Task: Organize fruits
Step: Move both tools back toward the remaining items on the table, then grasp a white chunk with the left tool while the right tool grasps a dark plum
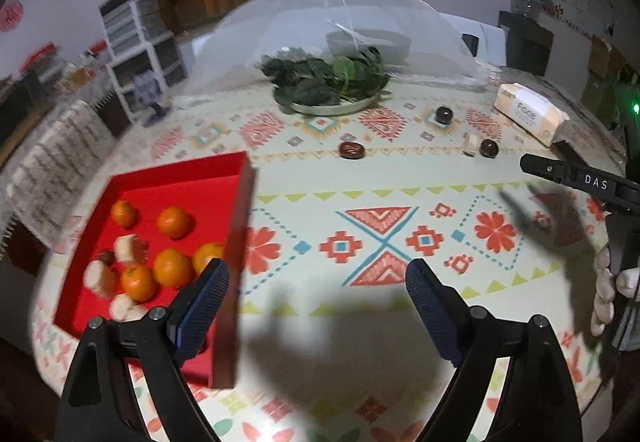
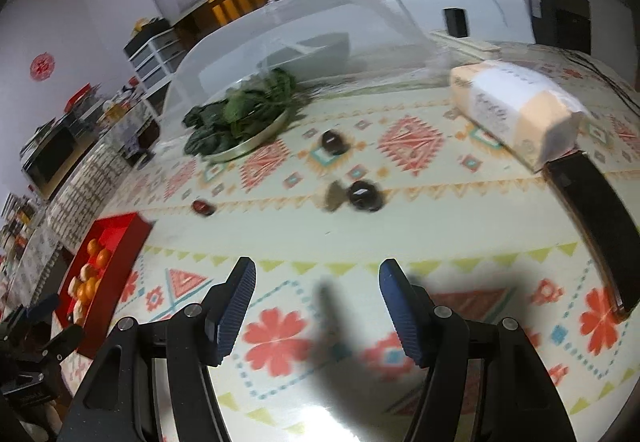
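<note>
A red tray [image 1: 240, 210] at the left holds several oranges [image 1: 173, 268] and pale fruit pieces [image 1: 128, 248]. My left gripper [image 1: 316, 274] is open and empty, low over the patterned tablecloth, with its left finger in front of the tray's right wall. Three dark round fruits [image 1: 352, 150] [image 1: 443, 115] [image 1: 489, 148] and a pale piece [image 1: 471, 143] lie farther back. My right gripper [image 2: 318, 270] is open with nothing between its fingers, short of the dark fruits [image 2: 363, 194] [image 2: 334, 141] [image 2: 203, 207]. The red tray [image 2: 128, 242] lies to its far left.
A metal plate of leafy greens [image 1: 332, 82] sits under a raised mesh food cover [image 1: 340, 22] at the back. A tissue pack [image 2: 516, 110] and a long black object [image 2: 592, 226] lie at the right. A gloved hand [image 1: 604, 282] holds the right gripper's handle.
</note>
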Demonstrator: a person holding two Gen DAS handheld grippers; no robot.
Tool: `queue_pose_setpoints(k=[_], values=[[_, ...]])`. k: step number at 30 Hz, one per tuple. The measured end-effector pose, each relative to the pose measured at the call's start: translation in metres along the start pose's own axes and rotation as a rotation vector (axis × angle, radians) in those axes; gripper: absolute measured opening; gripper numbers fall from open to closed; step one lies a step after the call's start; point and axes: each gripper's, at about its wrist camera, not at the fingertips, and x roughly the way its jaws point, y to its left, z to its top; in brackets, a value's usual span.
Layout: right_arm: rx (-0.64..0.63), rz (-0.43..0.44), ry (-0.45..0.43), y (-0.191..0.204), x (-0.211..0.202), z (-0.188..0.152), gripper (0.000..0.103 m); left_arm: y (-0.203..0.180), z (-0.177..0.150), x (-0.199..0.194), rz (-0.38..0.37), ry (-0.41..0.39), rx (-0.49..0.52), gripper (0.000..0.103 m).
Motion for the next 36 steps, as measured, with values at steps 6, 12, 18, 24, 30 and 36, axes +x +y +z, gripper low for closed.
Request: queue_pose_setpoints(k=[6, 12, 18, 24, 30, 36], values=[[0.054, -0.051, 0.005, -0.031, 0.006, 0.018, 0.069, 0.001, 0.030, 0.018, -0.068, -0.005, -0.008, 0.089], [0.077, -0.035, 0.046, -0.033, 0.039, 0.033, 0.069, -0.005, 0.057, 0.069, -0.085, 0.025, -0.017, 0.089], [-0.004, 0.019, 0.038, -0.011, 0.055, 0.044, 0.069, -0.005, 0.078, 0.104, -0.105, 0.003, -0.040, 0.089], [0.005, -0.018, 0.004, -0.028, 0.055, 0.053, 0.069, -0.009, 0.086, 0.114, -0.147, 0.001, -0.070, 0.089], [0.011, -0.051, 0.036, -0.044, 0.054, 0.049, 0.052, -0.038, 0.095, 0.114, -0.231, -0.021, -0.006, 0.089], [-0.117, -0.077, 0.090, -0.019, 0.074, 0.045, 0.048, -0.048, 0.100, 0.123, -0.279, 0.001, -0.024, 0.089]])
